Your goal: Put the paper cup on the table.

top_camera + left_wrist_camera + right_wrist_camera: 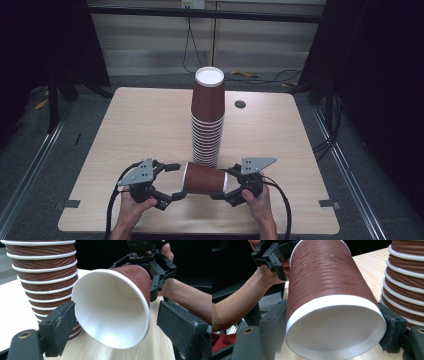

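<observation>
The stack of cups (207,120) stands upright on the table (140,125), about midway across it. Just in front of the stack, a single cup (204,178) lies on its side, its mouth to the left and its base to the right. The left gripper (172,181) is left of that cup, at its mouth; the right gripper (225,186) is right of it, around its base.

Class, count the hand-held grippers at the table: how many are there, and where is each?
2. The left hand-held gripper is open at the open rim of the sideways cup; the right hand-held gripper grips its base.
</observation>
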Available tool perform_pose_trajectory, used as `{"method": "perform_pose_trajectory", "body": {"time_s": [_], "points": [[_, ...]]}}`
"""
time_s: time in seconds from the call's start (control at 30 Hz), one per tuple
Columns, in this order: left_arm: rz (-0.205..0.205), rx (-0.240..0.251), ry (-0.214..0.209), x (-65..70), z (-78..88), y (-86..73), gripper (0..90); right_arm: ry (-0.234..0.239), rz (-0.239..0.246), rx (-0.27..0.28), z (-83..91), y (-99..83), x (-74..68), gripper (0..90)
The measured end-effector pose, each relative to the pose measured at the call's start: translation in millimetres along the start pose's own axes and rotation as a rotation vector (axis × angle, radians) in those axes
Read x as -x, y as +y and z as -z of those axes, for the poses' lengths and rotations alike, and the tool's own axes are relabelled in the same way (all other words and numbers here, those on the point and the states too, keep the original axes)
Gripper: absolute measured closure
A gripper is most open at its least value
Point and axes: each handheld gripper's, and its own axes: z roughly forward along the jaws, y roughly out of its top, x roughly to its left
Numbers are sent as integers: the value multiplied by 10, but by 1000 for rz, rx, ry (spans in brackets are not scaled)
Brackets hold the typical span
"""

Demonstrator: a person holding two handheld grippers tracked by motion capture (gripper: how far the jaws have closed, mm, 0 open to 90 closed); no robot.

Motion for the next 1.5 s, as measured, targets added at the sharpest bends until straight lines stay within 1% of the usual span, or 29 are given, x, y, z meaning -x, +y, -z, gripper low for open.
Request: {"method": "perform_pose_trajectory", "body": {"time_s": [0.03,0.07,0.1,0.17,0.2,0.23,0.3,0.33,0.37,0.4,0.43,0.47,0.5,0.53,0.57,0.6,0.67,0.77,0.87,0.97,1.0,1.13,1.27,1.33,1.37,1.43,1.47,1.5], "points": [[-2,-1,4,-4,-4,-8,154,0,2,1,-2,-2,-3,228],[3,-8,20,0,-15,-13,153,2,3,2,-5,-3,-6,228],[10,-10,1,-10,-32,-19,153,7,2,4,-8,-3,-9,228],[10,-14,0,-12,-68,-30,152,13,4,1,-15,0,-12,228],[7,-21,12,-11,-77,-33,147,12,5,2,-16,1,-12,228],[13,-14,-15,-22,-92,-41,150,15,4,4,-16,1,-12,228],[14,-17,-24,-26,-114,-49,139,15,7,0,-19,3,-14,228],[11,-23,-14,-28,-118,-52,113,19,11,0,-20,4,-14,228],[15,-28,8,-23,-127,-53,82,21,10,2,-18,5,-16,228],[16,-22,-6,-34,-139,-60,50,22,11,0,-18,6,-18,228],[20,-20,-2,-34,-151,-63,18,26,12,-1,-20,7,-21,228],[19,-22,-6,-35,-158,-65,0,29,16,0,-22,8,-24,228],[5,-27,-4,-27,-169,-66,0,29,15,0,-23,10,-29,229],[-4,-24,-12,-14,-187,-69,0,33,18,1,-26,13,-30,228],[-10,-30,-12,0,-200,-68,2,34,20,2,-29,15,-34,228],[-17,-33,-16,9,-213,-66,2,37,29,8,-32,17,-38,228],[-20,-29,-28,18,-231,-64,1,50,42,14,-38,23,-45,228],[-18,-16,-45,28,-256,-61,2,62,44,10,-57,32,-50,228],[-16,-16,-58,32,-276,-60,11,67,49,4,-72,40,-57,228],[-15,-15,-51,41,-290,-56,10,71,49,6,-76,39,-55,228],[-19,-18,-55,42,-294,-53,12,72,49,7,-76,39,-56,228],[-5,2,-76,26,-291,-52,19,81,51,5,-88,34,-53,228],[-3,4,-78,22,-289,-51,22,82,52,10,-86,35,-53,228],[-8,-5,-67,23,-284,-48,21,82,51,11,-88,35,-50,227],[-4,8,-77,23,-293,-52,19,83,51,11,-86,34,-50,227],[-5,6,-66,27,-294,-50,18,86,52,12,-83,35,-51,227],[-3,13,-85,17,-297,-52,18,89,52,13,-83,37,-51,227],[2,21,-89,16,-303,-54,18,90,53,14,-83,37,-51,227]]}}
